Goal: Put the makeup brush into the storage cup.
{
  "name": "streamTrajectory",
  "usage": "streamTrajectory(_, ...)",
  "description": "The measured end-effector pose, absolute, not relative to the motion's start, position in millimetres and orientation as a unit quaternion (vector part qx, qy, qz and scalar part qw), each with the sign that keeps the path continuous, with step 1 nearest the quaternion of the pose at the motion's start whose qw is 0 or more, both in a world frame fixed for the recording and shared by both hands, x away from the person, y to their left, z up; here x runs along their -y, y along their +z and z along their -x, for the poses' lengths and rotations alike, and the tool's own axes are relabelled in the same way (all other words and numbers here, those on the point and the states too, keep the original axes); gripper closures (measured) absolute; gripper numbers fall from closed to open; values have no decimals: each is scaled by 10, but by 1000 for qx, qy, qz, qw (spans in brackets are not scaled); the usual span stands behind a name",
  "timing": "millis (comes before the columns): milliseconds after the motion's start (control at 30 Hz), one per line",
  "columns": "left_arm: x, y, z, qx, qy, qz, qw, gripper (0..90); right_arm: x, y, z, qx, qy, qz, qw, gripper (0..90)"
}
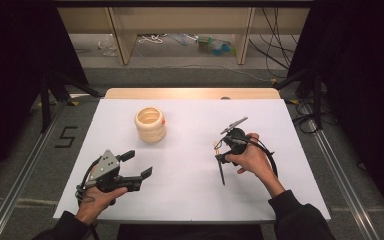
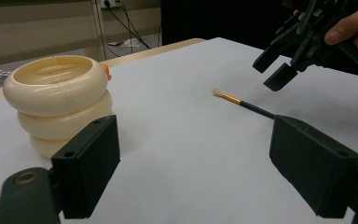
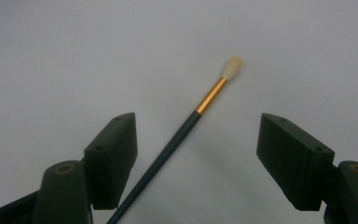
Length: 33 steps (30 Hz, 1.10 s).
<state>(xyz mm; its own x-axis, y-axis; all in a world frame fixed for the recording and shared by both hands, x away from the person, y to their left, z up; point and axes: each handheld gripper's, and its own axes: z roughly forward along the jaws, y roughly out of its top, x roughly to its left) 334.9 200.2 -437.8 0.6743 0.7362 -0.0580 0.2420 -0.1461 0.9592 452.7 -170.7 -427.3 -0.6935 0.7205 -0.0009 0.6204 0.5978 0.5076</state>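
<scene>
A thin paintbrush (image 3: 177, 137) with a dark handle, gold ferrule and pale bristles lies flat on the white table sheet (image 1: 190, 200). My right gripper (image 3: 196, 135) hovers just above it, open, with the brush running between the jaws and neither pad touching it. The high view has this gripper (image 1: 223, 151) right of centre, pointing down over the brush (image 1: 222, 175). A cream ringed pot (image 1: 150, 124) stands upright at the back left. My left gripper (image 1: 139, 164) rests open and holds nothing at the front left, facing the pot (image 2: 58, 100) and the brush (image 2: 249, 105).
A small orange thing (image 2: 105, 70) peeks out behind the pot. The sheet ends at a wooden strip (image 1: 190, 93) at the far side. Beyond it are shelving legs and cables on the floor; dark curtains flank both sides.
</scene>
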Motion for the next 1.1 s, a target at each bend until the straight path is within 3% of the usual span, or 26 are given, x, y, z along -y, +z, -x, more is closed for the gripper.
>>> streamTrajectory(1100, -2004, -4370, -3351, -332, 221, -726, 560, 159, 1495, -4520, -4764, -914, 146, -374, 56, 457)
